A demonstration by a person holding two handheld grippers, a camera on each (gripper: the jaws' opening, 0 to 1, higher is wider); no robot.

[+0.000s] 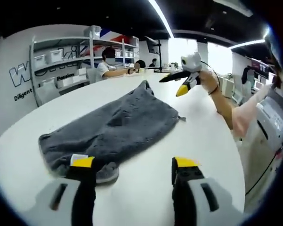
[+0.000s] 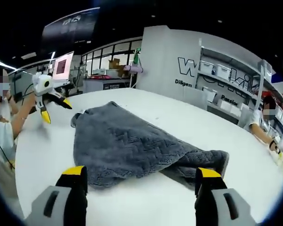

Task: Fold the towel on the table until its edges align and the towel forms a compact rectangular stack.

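Note:
A grey towel (image 1: 114, 125) lies loosely folded and rumpled on the white round table (image 1: 198, 136). My left gripper (image 1: 133, 164) is open, its yellow-tipped fingers spread wide at the towel's near end with nothing held. Beyond the towel's far corner my right gripper (image 1: 175, 84) hangs above the table in a person's hand, jaws apart. In the right gripper view the same towel (image 2: 132, 146) stretches away from my open right gripper (image 2: 141, 172). There the left gripper (image 2: 51, 107) hovers past the towel's far left corner, empty.
Shelves with white bins (image 1: 61, 59) stand by a lettered wall behind the table. People sit at the table's far side (image 1: 108, 66). A person's forearm (image 1: 228, 106) reaches in from the right. A monitor (image 2: 62, 66) stands beyond the table edge.

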